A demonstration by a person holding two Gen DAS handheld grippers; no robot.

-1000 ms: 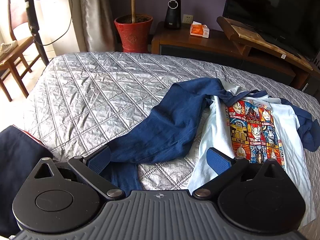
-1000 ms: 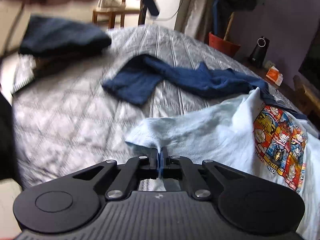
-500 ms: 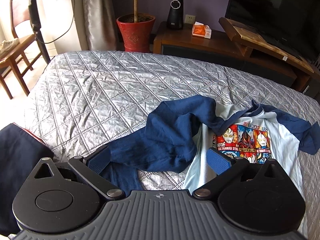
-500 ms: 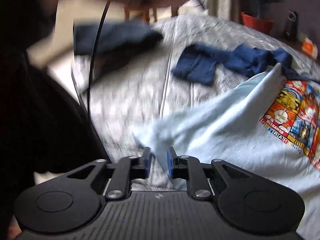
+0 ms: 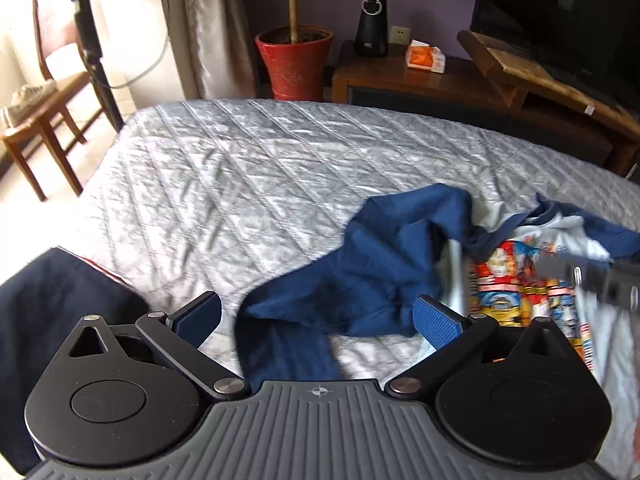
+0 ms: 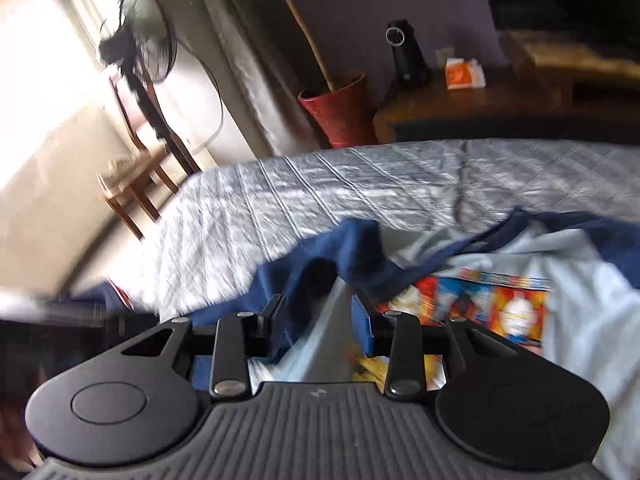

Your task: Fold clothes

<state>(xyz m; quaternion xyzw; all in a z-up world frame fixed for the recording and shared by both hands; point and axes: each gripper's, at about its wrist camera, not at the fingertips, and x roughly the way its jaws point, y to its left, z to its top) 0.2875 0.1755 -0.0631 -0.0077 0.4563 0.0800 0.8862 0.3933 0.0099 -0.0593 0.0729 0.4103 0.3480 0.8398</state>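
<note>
- We are keeping the left tongs wide apart and gripping nothing; they are hovering over the near edge of the bed, with the navy sleeve lying loose on the quilt between and beyond the pads.
- The sleeve is no longer stretched out long as it was a second ago; it is now bunching in a heap against the shirt, which has been dragged and folded over on itself.
- We are opening the right tongs after a shut pinch on the pale hem a second ago; a ridge of pale cloth is running up between the pads, but the pads are not pressing on it, so we judge the hem released.
- In our judgement that means one fold of the body is laid down, and the sleeve is next to be tucked in.
- The shirt is lying at the right of the bed, print up, its collar and far sleeve crumpled.
- A dark folded garment is sitting at the near left corner, well apart from the shirt.
- Beyond the bed are standing a chair, a fan, a red pot and a cabinet; none is in our way. Only the bunched sleeve is hindering a flat fold.
</note>
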